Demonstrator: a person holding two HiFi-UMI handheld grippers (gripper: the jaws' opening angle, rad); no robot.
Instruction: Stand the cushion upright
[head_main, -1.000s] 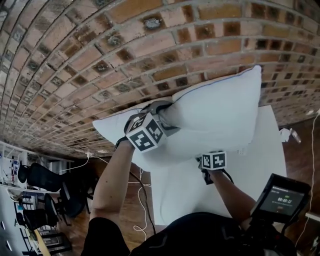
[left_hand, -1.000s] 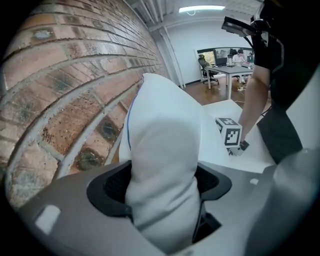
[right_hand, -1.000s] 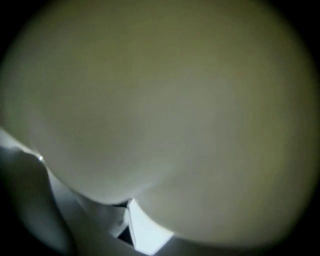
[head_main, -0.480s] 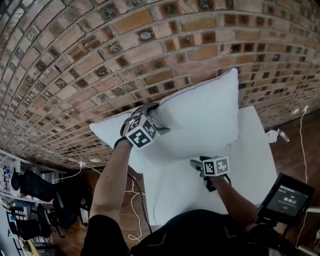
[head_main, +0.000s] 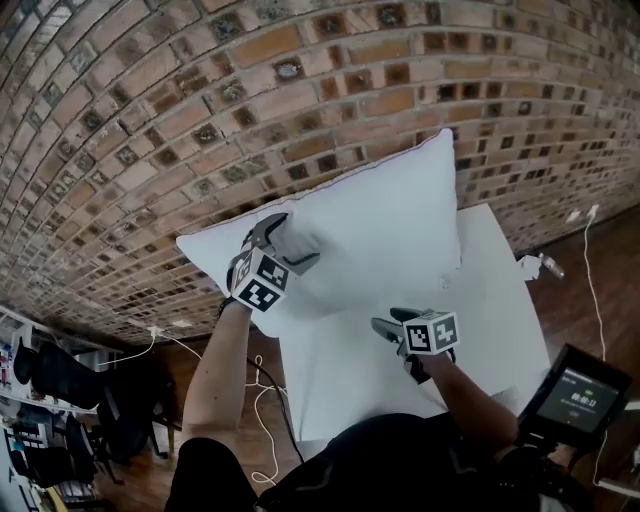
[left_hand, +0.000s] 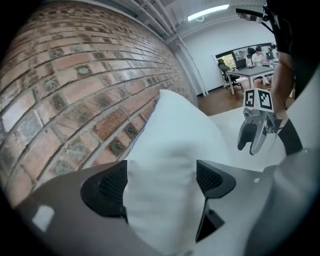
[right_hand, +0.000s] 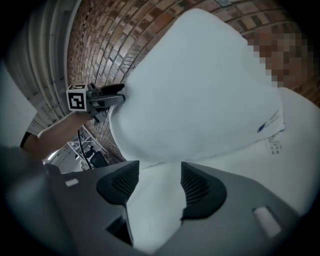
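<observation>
White cushion (head_main: 380, 220) pinched by outstretched left gripper's (left_hand: 161, 175) just-tightened jaws; right gripper's (right_hand: 159, 172), just-widened, empty.

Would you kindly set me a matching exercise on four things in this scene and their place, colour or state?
Things:
1 cushion
2 brick wall
3 table
4 floor

Descriptions:
A dark wood
B stands upright
C rises behind the cushion
D white, bears the cushion

Pairs: 1-B, 2-C, 3-D, 4-A
</observation>
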